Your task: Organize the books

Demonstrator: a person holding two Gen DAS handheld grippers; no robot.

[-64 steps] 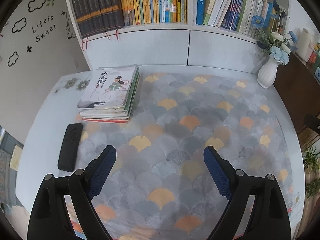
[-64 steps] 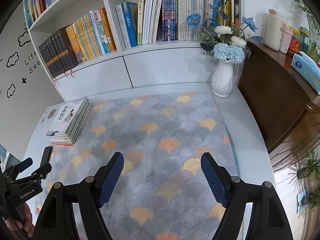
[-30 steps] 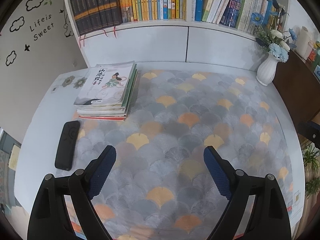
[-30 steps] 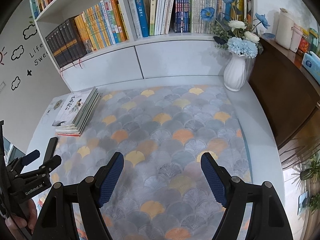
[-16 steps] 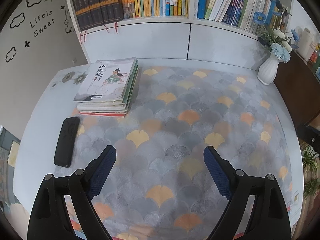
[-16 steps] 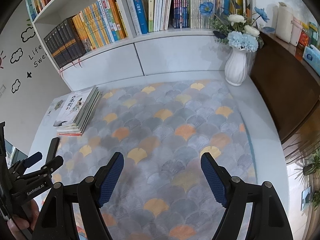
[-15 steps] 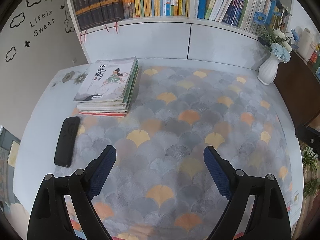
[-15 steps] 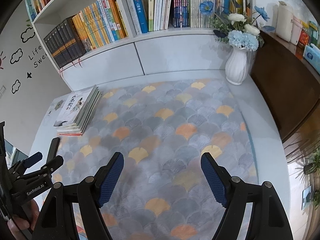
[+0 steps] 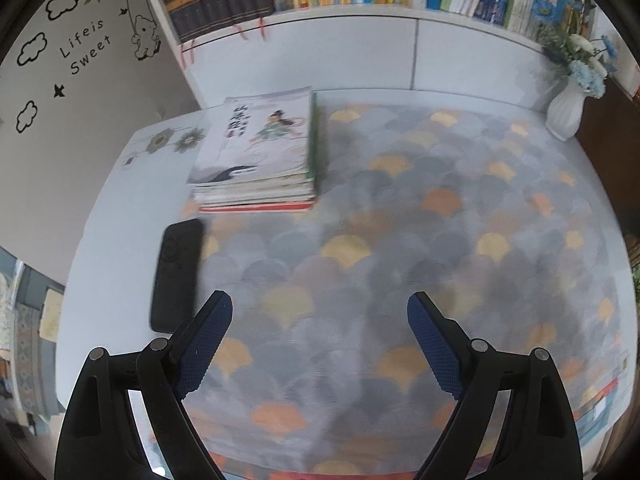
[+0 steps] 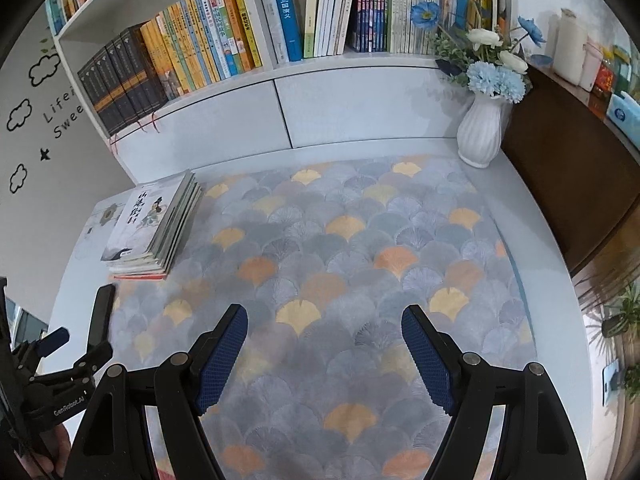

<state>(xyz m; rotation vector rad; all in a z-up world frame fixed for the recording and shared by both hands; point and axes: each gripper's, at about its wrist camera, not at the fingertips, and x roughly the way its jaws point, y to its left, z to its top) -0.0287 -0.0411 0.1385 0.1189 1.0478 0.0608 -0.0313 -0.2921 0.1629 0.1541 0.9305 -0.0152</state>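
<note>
From the left wrist view, our left claw (image 9: 320, 332) hangs released over the scallop-patterned mat (image 9: 400, 240), nothing between its blue pads, and the stack of books (image 9: 256, 160) lies flat at about eleven o'clock, well apart from the fingertips, near the back left of the table (image 9: 100, 220). A black remote (image 9: 176, 276) lies just beside the left finger at nine o'clock, between us and the stack; we judge that a low, direct reach could clip it and push it toward the table edge. The top cover looks glossy and the books thin, so a pinch on one edge could slide the upper book off or fan the pile. From the right wrist view, our right claw (image 10: 324, 344) is likewise released and empty above the mat, with the stack at ten o'clock and the shelf (image 10: 320, 64) of upright books at twelve. The white vase (image 10: 480, 136) of flowers stands at one o'clock, right under the shelf's crowded end; we think carrying a book up there on that side risks knocking it over.
</note>
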